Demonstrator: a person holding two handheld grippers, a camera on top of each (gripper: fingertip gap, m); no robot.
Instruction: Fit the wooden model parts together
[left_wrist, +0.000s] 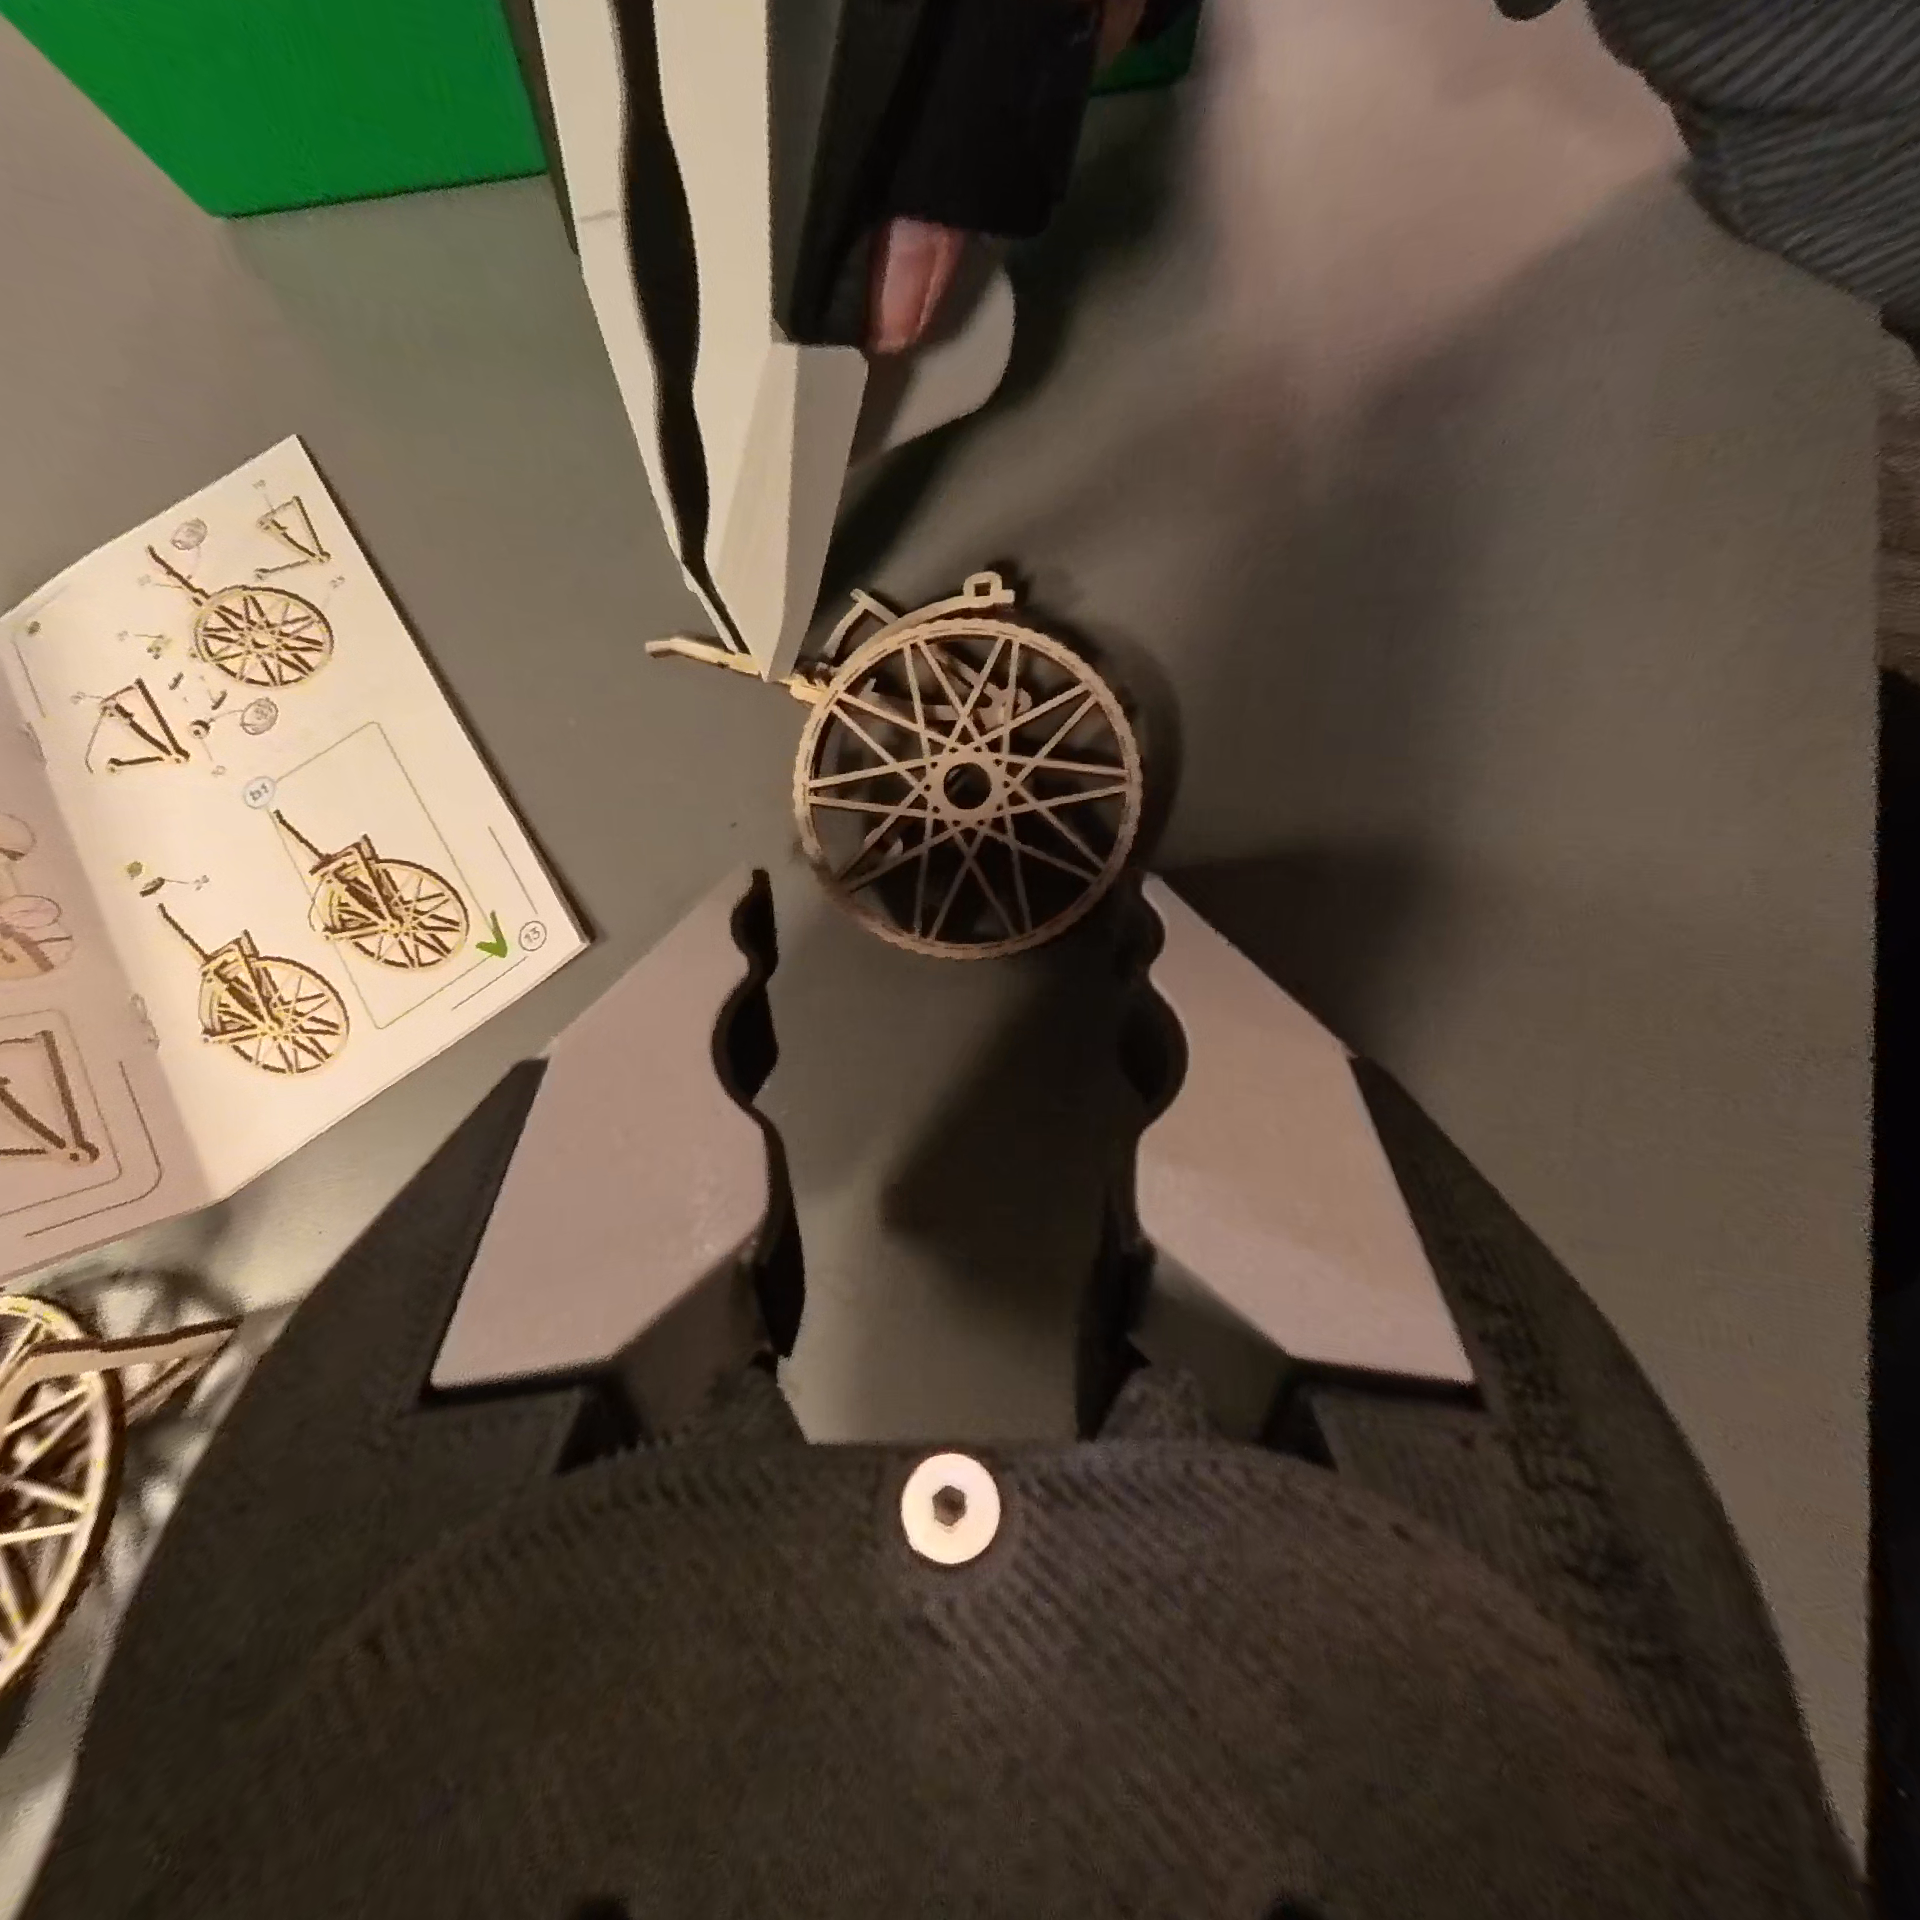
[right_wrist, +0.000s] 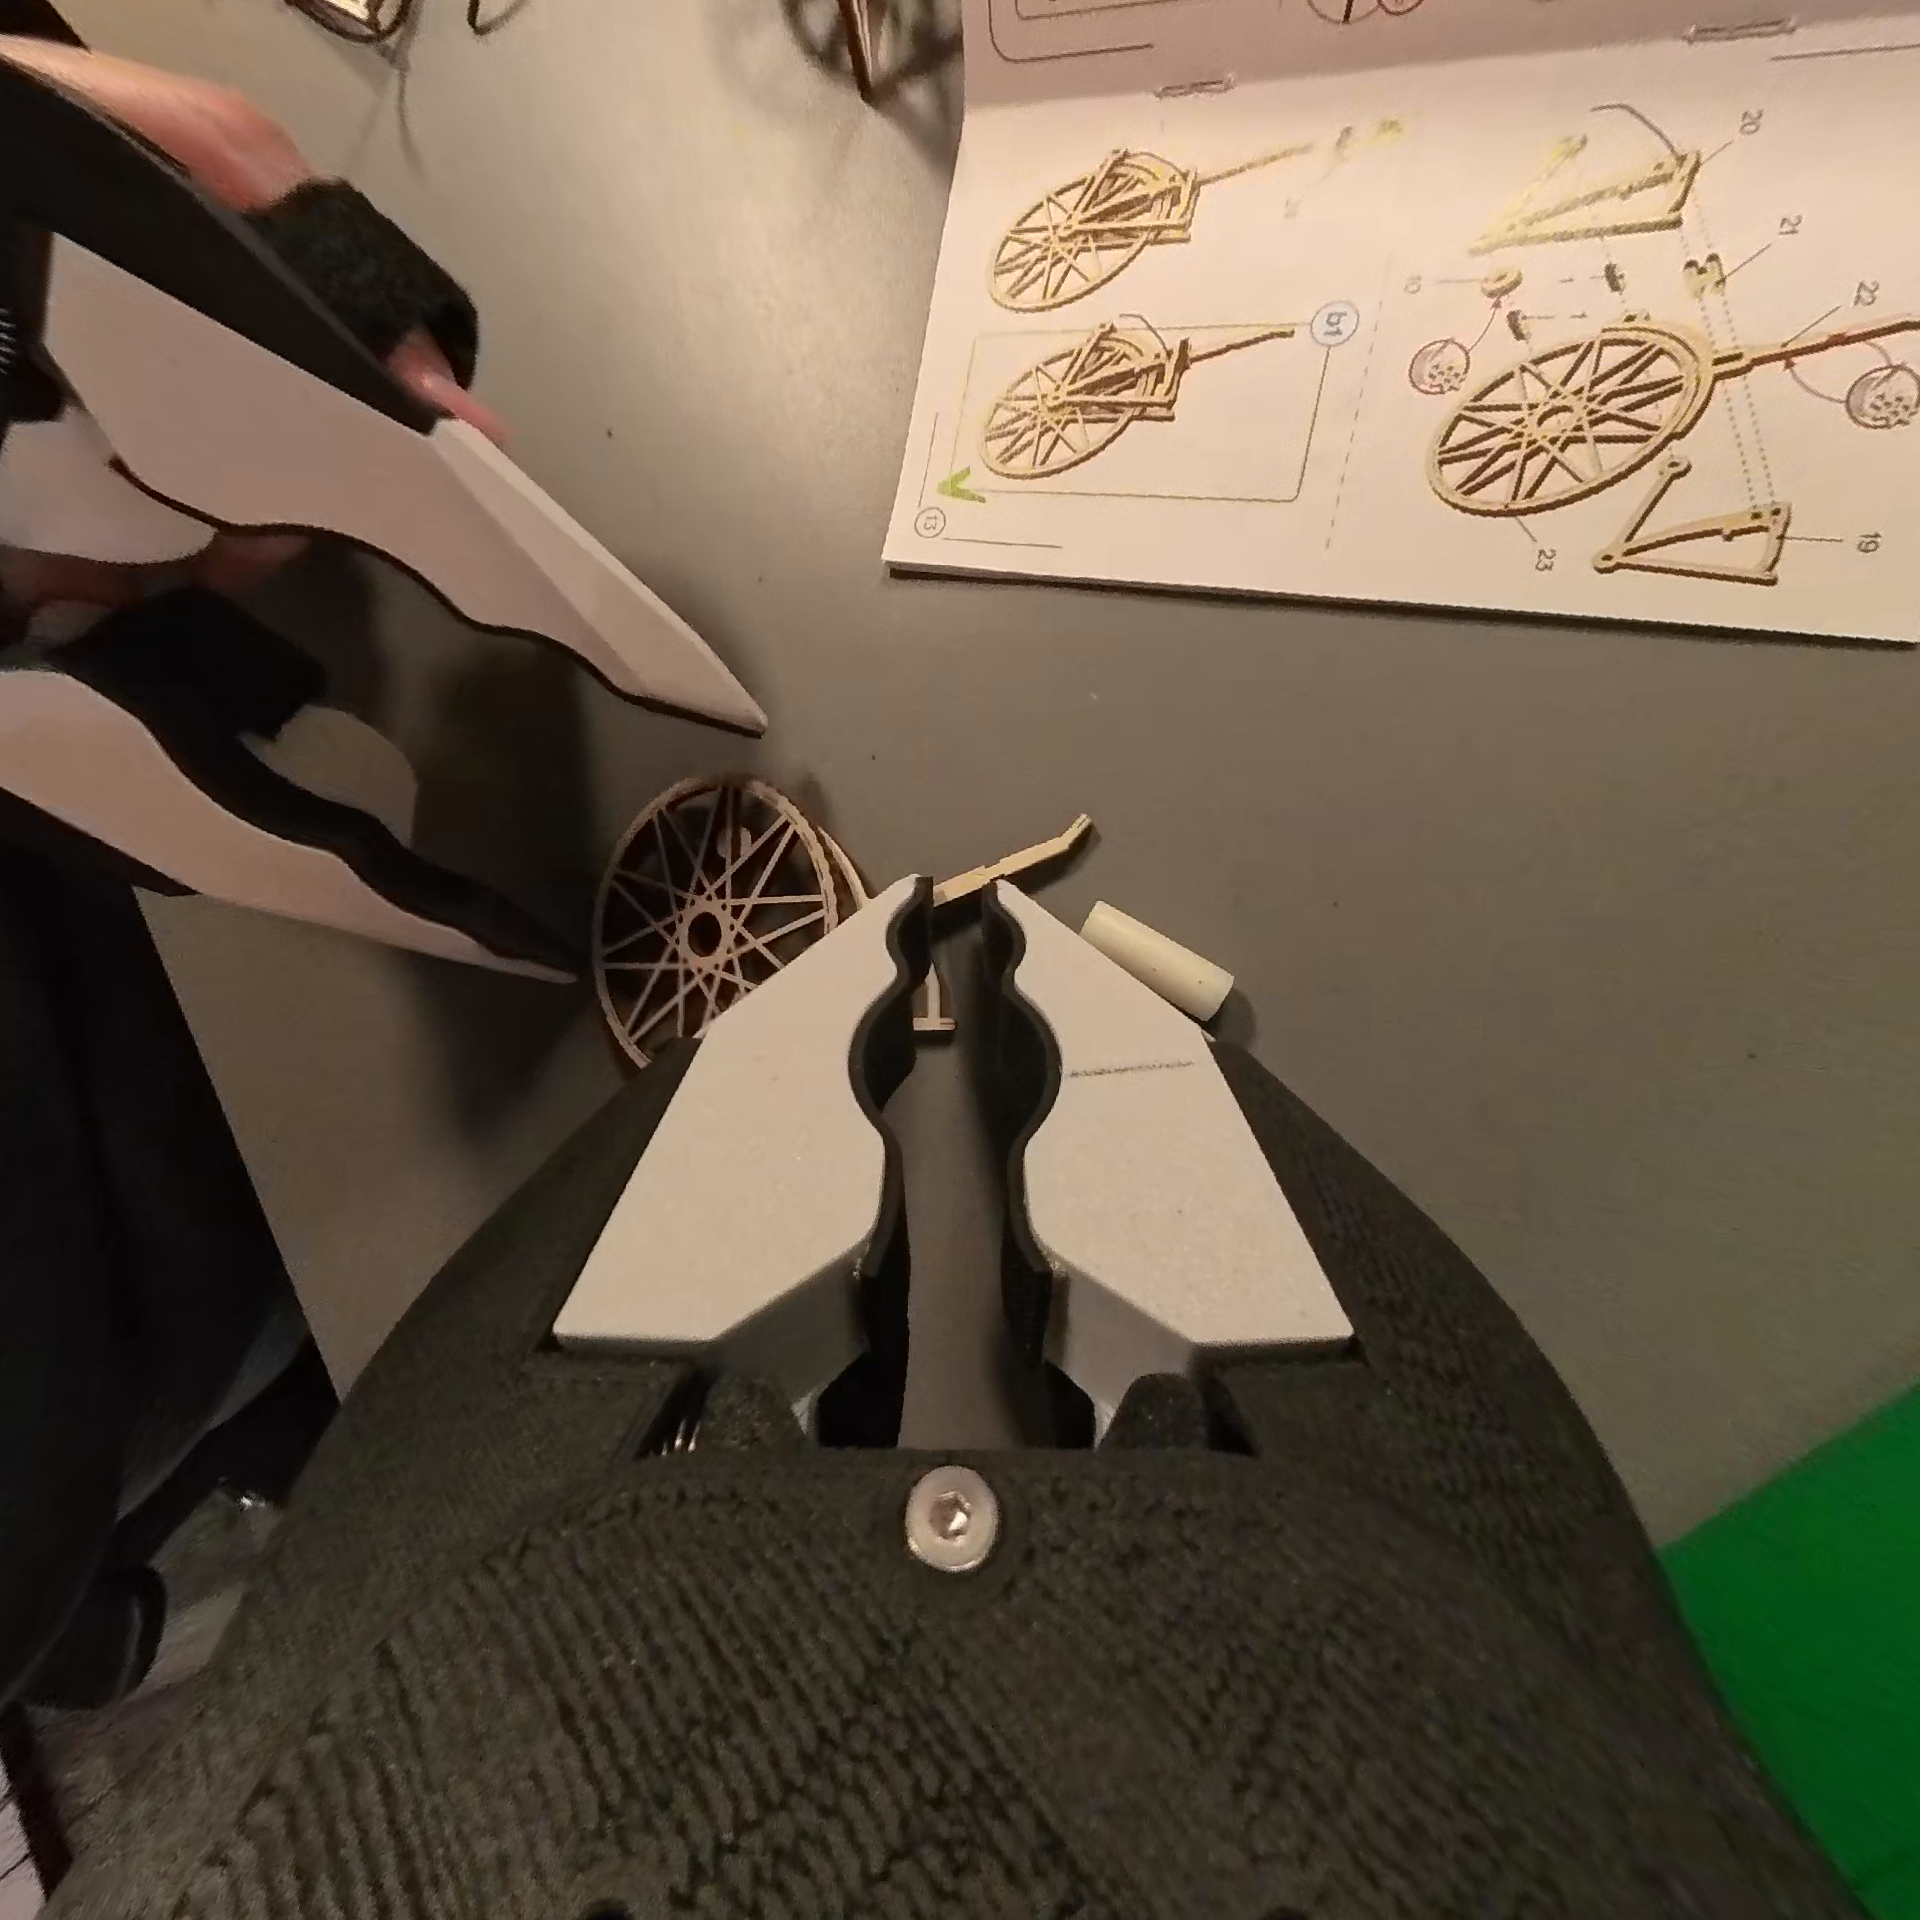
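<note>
A: What carries it all?

B: A plain grey desk (left_wrist: 1455, 727); a green block (left_wrist: 291, 94) at its far edge; an open instruction booklet (right_wrist: 1403, 416) with printed diagrams and numbers beside the wooden wheel assembly (left_wrist: 966, 779).

A: How does the assembly sit?

B: Wheel face up toward the left camera, thin stem (right_wrist: 1023, 864) pointing toward the booklet; a white peg (right_wrist: 1158, 966) just beside it.

A: The tools?

B: Left hand-held gripper (left_wrist: 951, 894) spread wide, empty, near the wheel; right hand-held gripper (right_wrist: 956, 904) closed to a narrow gap about the stem; whether it clamps, I cannot tell.
</note>
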